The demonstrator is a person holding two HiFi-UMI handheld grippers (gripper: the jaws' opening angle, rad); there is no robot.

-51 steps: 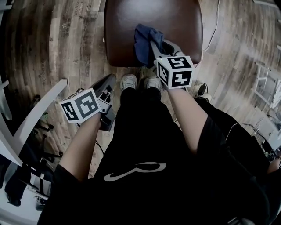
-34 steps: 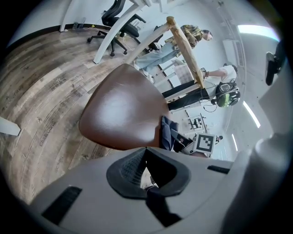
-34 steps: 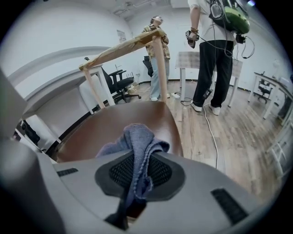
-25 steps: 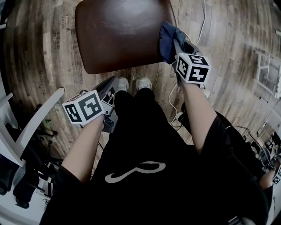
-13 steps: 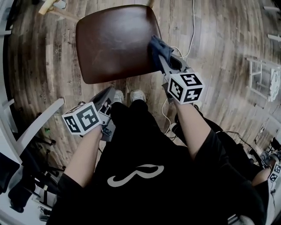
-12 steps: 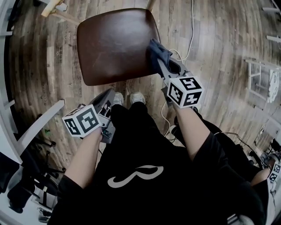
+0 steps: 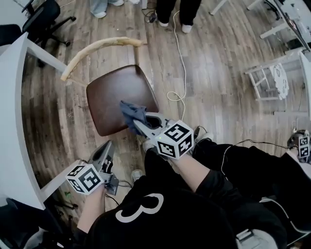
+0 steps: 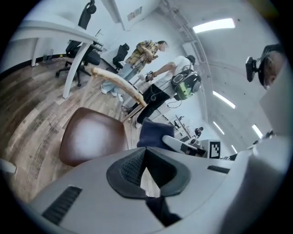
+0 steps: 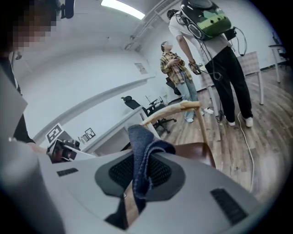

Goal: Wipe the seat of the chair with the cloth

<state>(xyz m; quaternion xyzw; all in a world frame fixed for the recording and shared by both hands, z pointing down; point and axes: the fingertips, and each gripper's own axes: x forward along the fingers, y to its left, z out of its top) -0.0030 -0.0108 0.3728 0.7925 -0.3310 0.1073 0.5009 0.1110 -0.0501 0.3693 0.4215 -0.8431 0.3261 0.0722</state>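
Pinching a dark blue cloth [image 7: 129, 110], our right gripper [image 7: 137, 122] hovers at the brown leather chair seat's [image 7: 111, 92] near right corner. Our left gripper [image 7: 107, 147] hangs nearer, jaws pressed together, empty. A white cable [image 7: 176, 68] lies right; bystanders' legs [image 7: 172, 12] far, cut off.

No word, brand or number can be read with certainty. The nearest thing to print is a white looped figure on the person's black shirt [image 7: 144, 208], shaped much like a 3. The cubes on the left tool [image 7: 107, 146] and the right tool [image 7: 138, 124] carry black-and-white square markers, which are patterns rather than letters. In the right gripper view a small wall sign [image 9: 139, 68] is too small to read. So is the ceiling-side notice [image 8: 134, 14] in the left gripper view.
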